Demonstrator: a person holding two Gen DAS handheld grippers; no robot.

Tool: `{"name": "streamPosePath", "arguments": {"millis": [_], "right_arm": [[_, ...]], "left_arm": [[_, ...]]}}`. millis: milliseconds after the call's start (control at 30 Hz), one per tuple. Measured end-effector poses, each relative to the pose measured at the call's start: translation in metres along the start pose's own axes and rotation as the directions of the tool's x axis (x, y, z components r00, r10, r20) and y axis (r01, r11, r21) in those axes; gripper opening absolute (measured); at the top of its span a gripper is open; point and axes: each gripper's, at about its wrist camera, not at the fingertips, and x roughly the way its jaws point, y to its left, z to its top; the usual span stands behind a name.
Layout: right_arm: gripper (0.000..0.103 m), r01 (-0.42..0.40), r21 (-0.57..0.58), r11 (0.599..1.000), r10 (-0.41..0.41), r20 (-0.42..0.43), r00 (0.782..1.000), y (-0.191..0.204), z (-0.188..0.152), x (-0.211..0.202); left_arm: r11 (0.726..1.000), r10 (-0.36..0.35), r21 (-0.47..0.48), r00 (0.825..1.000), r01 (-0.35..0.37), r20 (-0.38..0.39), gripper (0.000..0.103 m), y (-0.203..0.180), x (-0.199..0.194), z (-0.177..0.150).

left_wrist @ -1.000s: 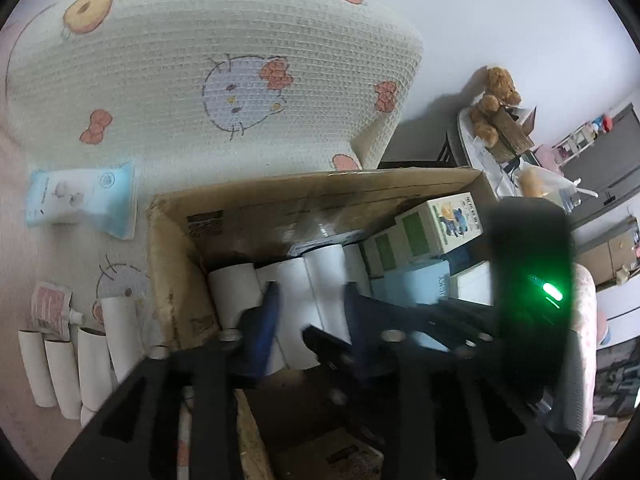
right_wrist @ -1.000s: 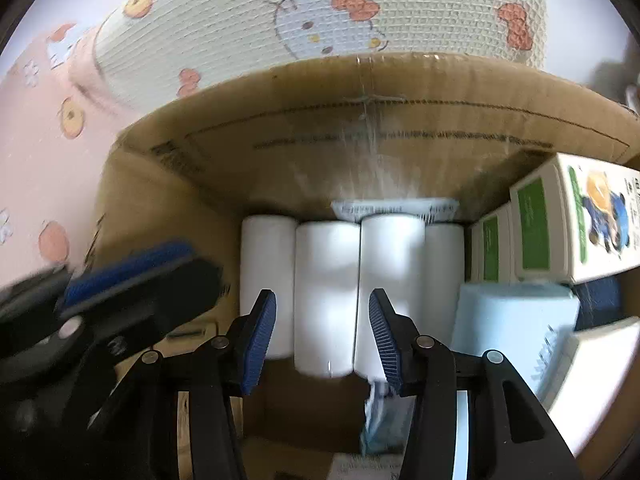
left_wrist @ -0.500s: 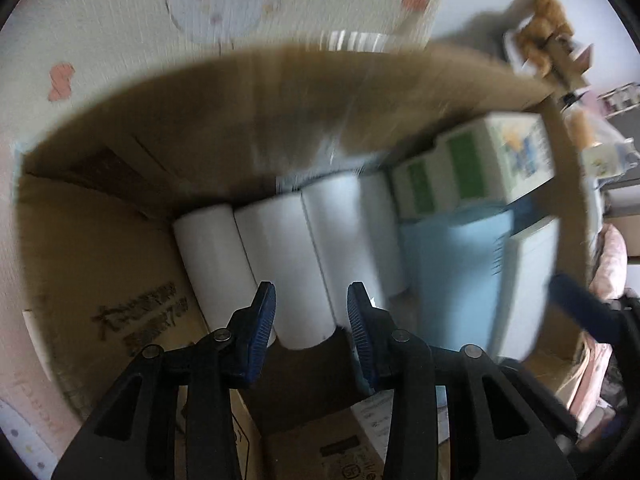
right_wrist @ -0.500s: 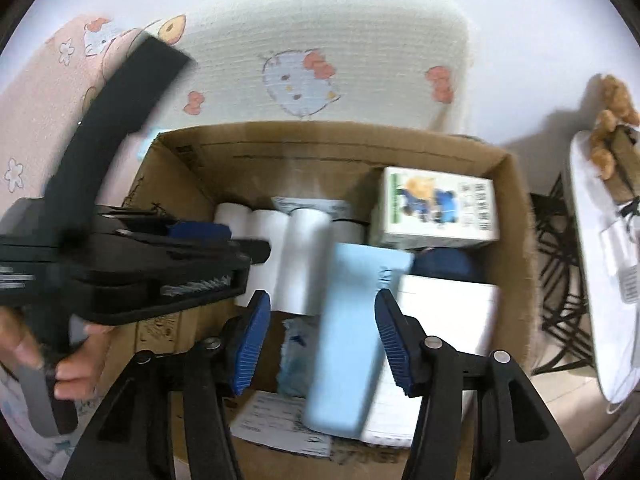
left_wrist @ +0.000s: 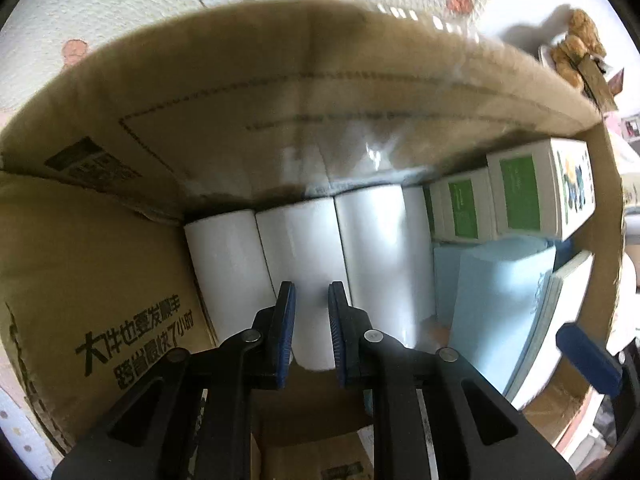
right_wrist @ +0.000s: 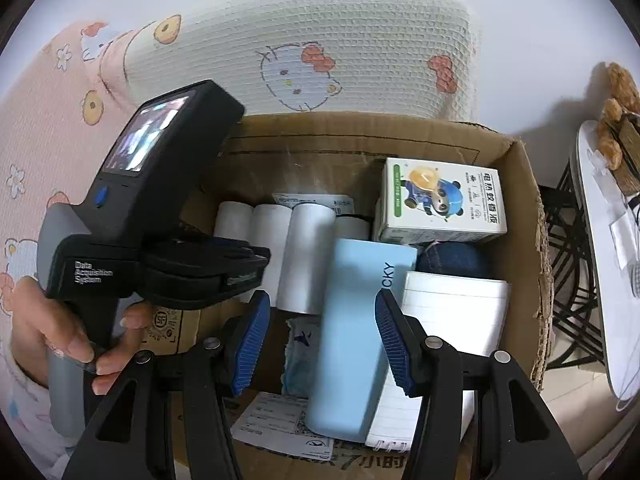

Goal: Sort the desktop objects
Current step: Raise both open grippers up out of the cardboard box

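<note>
A cardboard box (left_wrist: pixel 280 120) holds a row of white paper rolls (left_wrist: pixel 304 248) along its far wall. My left gripper (left_wrist: pixel 312 316) points straight down inside the box. Its jaws are closing to a narrow gap over the near end of the second roll from the left. That roll looks wider than the gap, and nothing is pinched. My right gripper (right_wrist: pixel 320 328) hovers open above the box (right_wrist: pixel 528 216), over a light blue box (right_wrist: pixel 352 320), holding nothing. A hand (right_wrist: pixel 60 332) grips the left gripper's handle at the left of the right wrist view.
The box also holds a green and white carton (right_wrist: pixel 440 200), a white notebook (right_wrist: pixel 452 308), a dark blue object (right_wrist: pixel 452 260) and papers (right_wrist: pixel 276 420). A cartoon-print blanket (right_wrist: pixel 320 40) lies behind it. A white table (right_wrist: pixel 600 280) with a teddy bear (right_wrist: pixel 616 120) stands at the right.
My left gripper has sunk deep into the box over the rolls and its jaws have narrowed. My right gripper has risen and pulled back out of the box, jaws a little wider.
</note>
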Motion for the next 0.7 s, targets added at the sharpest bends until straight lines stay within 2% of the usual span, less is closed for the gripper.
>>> {"name": "streamPosePath", "arguments": {"millis": [100,167,200,233,367,433,567,700], "right_arm": [[0.052,-0.005,-0.012,1.0,0.005,-0.002,1.0,0.006,0.0,0.0],[0.052,-0.004,-0.019,1.0,0.003,-0.005,1.0,0.01,0.0,0.003],[0.052,-0.001,-0.021,1.0,0.001,-0.008,1.0,0.011,0.001,0.005],[0.052,0.006,-0.022,1.0,-0.006,-0.015,1.0,0.014,0.001,0.006],[0.051,0.023,-0.037,0.999,-0.023,-0.015,1.0,0.024,0.003,0.007],[0.051,0.021,-0.051,0.998,-0.022,-0.008,1.0,0.031,0.003,0.005],[0.051,0.002,-0.095,0.995,-0.002,0.002,1.0,0.05,0.001,-0.001],[0.051,-0.004,-0.15,0.989,0.003,-0.004,1.0,0.07,-0.001,-0.004]], "left_arm": [[1.0,-0.024,0.008,0.996,0.023,0.09,0.021,0.003,-0.02,-0.008],[0.998,-0.052,0.03,0.983,0.047,0.179,0.035,0.004,-0.043,-0.017],[0.997,-0.068,0.043,0.972,0.06,0.225,0.046,0.005,-0.054,-0.023],[0.996,-0.078,0.049,0.963,0.068,0.257,0.05,0.008,-0.063,-0.027],[0.994,-0.104,0.052,0.914,0.091,0.391,0.052,0.022,-0.096,-0.052],[0.996,-0.093,0.04,0.892,0.084,0.442,0.053,0.037,-0.103,-0.063],[0.996,-0.076,0.007,0.828,0.087,0.556,0.053,0.058,-0.119,-0.088],[0.989,-0.117,-0.001,0.796,0.146,0.593,0.053,0.069,-0.117,-0.093]]}}
